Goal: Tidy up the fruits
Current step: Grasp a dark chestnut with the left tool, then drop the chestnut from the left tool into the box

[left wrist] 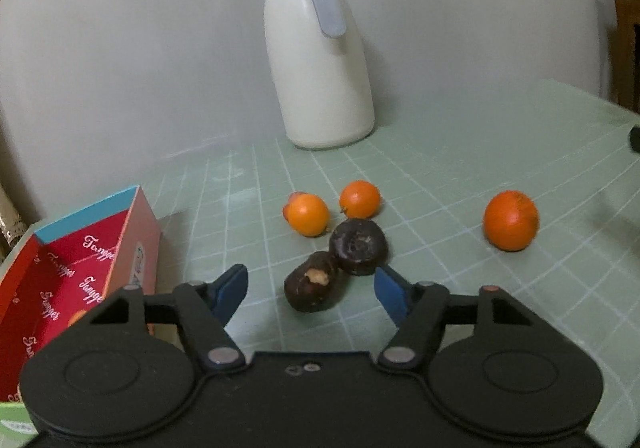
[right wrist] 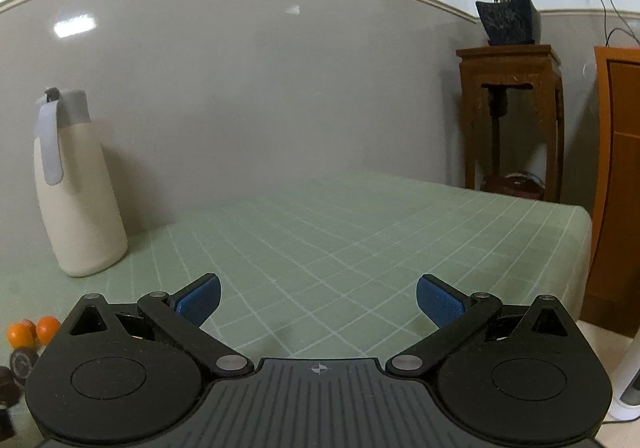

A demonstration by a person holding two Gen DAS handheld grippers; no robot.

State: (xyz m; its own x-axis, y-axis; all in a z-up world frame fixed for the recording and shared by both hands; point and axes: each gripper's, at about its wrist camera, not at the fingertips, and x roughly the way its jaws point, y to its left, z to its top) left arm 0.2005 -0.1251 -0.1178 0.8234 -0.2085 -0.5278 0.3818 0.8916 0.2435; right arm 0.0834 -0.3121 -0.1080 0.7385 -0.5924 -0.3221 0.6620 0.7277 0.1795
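In the left wrist view my left gripper is open, its blue pads on either side of a dark brown fruit with a pale bare spot, lying on the green grid mat. A second dark fruit touches it just behind. Two small oranges sit beyond them, and a larger orange lies apart to the right. A red open box stands at the left with something orange inside. My right gripper is open and empty over bare mat; oranges and dark fruits show at its far left edge.
A cream thermos jug with a grey lid stands at the back of the mat against the grey wall; it also shows in the right wrist view. A wooden stand with a potted plant and an orange cabinet are beyond the table's right edge.
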